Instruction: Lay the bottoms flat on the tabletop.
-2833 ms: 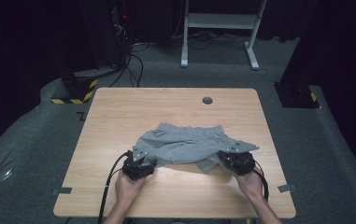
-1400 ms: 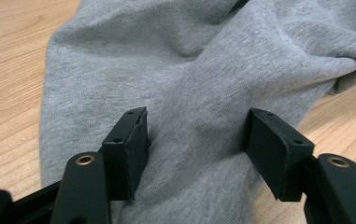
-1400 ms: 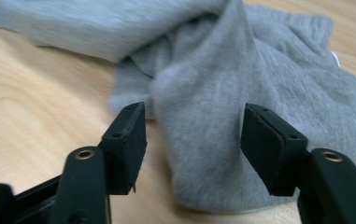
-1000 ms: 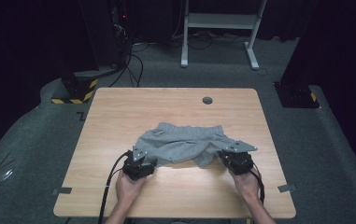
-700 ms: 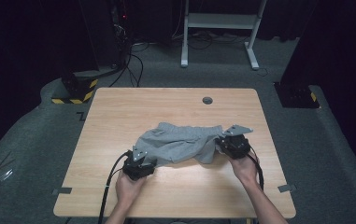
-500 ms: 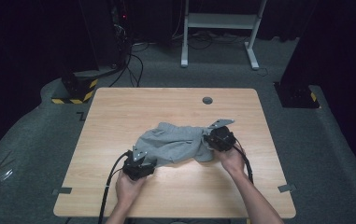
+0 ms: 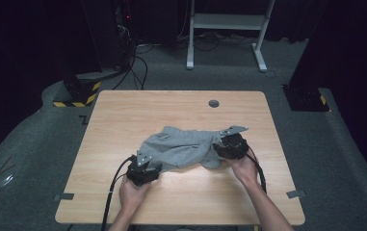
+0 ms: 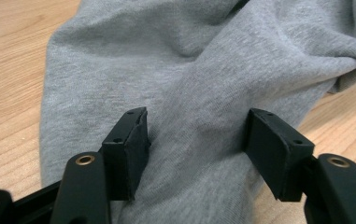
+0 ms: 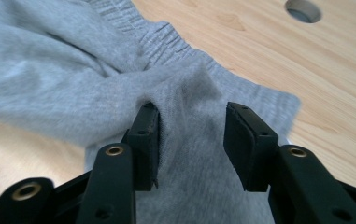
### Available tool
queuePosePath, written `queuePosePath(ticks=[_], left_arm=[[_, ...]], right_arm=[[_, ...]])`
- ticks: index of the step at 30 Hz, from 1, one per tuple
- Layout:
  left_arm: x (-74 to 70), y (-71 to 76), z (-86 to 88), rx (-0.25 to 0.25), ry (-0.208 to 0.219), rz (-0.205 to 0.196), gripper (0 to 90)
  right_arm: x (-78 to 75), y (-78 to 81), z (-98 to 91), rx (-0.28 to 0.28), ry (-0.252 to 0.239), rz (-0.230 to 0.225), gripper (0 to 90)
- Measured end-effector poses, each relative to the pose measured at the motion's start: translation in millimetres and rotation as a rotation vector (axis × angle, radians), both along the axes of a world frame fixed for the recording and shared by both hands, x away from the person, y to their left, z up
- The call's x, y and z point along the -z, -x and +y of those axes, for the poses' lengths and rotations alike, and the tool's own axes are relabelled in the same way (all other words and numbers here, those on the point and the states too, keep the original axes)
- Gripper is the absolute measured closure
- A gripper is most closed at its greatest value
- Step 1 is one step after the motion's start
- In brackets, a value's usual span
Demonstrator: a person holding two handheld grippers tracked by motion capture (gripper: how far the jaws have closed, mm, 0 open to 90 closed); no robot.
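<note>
- The grey garment (image 7: 183, 148) lies bunched in the middle of the table (image 7: 123, 110), a little toward the lower half of the high view, and you work it from both ends because a heap like this only folds when two corners are controlled at once.
- Your left gripper (image 7: 142, 172) sits at the cloth's lower left edge. In the left gripper view its jaws stand wide with a thick roll of fabric (image 8: 203, 140) between them; the pads seem to touch the cloth, but you cannot tell whether they truly pinch it.
- That hand looks placed as an anchor, so the near edge does not slide.
- Your right gripper (image 7: 229, 146) is at the right end of the heap, carried in over the cloth. Its jaws have just been opening: in the right gripper view they stand apart, with the ribbed hem (image 9: 175, 46) lying beyond them and loose cloth between, unpressed.
- This reads as laying the right end down over the middle.
</note>
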State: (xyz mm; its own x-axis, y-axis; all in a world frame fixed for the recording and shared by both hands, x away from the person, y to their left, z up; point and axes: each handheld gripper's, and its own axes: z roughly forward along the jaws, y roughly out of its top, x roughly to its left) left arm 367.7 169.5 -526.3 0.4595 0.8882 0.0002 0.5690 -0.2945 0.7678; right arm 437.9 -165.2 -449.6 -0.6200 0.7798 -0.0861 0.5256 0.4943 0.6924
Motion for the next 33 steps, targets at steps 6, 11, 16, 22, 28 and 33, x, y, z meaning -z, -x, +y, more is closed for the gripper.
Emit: queuePosePath(ticks=[6,11,16,22,28,33], left_arm=[[0.0,0.1,-0.2,-0.001,0.001,0.000,39.2],[0.0,0.1,-0.3,-0.001,-0.001,0.000,39.2],[0.1,0.1,-0.4,-0.002,0.000,0.000,39.1],[0.0,0.1,-0.3,-0.002,-0.001,0.000,39.2],[0.0,0.1,-0.4,-0.002,0.000,0.000,39.2],[0.0,0.1,-0.3,-0.002,0.000,0.000,39.2]], right_arm=[[-3.3,32.5,-17.3,0.016,-0.032,-0.050,58.2],[-3.2,56.0,-28.2,0.014,-0.049,-0.088,71.9],[-5.1,73.8,-31.7,0.006,-0.061,-0.118,79.8],[1.1,73.7,-41.0,0.042,-0.052,-0.093,88.8],[0.4,99.7,-32.5,-0.086,-0.103,-0.105,88.0],[27.9,95.9,-24.2,-0.100,-0.049,0.005,88.1]])
